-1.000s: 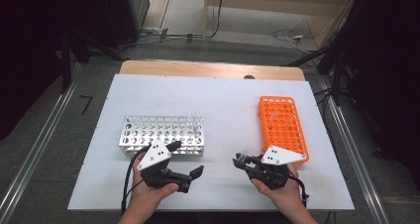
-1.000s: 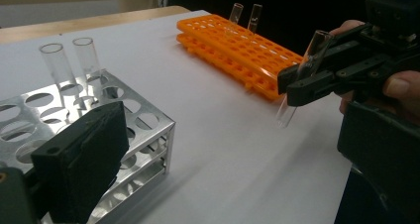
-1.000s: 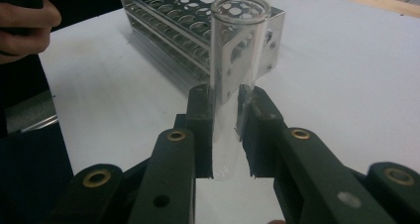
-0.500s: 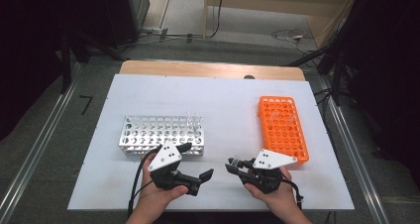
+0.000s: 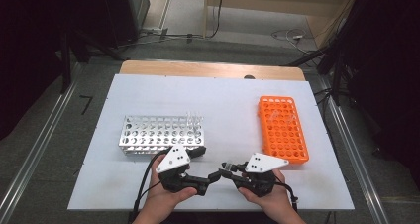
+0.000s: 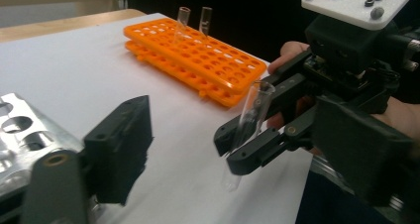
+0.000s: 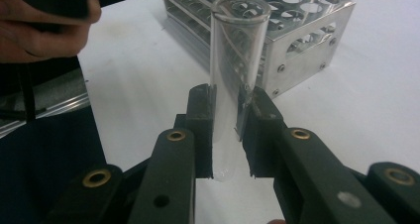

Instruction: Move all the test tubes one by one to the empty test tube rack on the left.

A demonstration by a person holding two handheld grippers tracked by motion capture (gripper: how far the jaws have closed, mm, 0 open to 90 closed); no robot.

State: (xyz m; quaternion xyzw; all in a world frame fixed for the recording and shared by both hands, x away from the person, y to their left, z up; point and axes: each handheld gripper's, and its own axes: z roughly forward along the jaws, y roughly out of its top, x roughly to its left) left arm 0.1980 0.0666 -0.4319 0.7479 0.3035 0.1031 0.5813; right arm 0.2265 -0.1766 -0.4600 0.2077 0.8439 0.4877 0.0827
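Observation:
A clear glass test tube (image 7: 235, 85) stands upright between the pads of my right gripper (image 7: 228, 130), which is shut on it low on the tube. In the high view the right gripper (image 5: 229, 168) is at the table's front edge, pointing left. My left gripper (image 5: 208, 180) points right at it, tips almost meeting. In the left gripper view, the tube (image 6: 247, 130) and the right gripper's fingers (image 6: 257, 149) lie ahead, between my left gripper's (image 6: 237, 144) wide-set jaws. Those jaws have just been closing and do not touch the tube.
A silver metal rack (image 5: 161, 134) stands left of centre with a few tubes at its far right corner (image 5: 194, 119). An orange rack (image 5: 282, 130) lies to the right, holding two upright tubes (image 6: 193, 21). A white sheet (image 5: 223, 95) covers the table.
The left hand has moved right and toward the front edge, closing in on the right gripper, and its jaws have narrowed. The right gripper has kept the tube and shifted slightly left.

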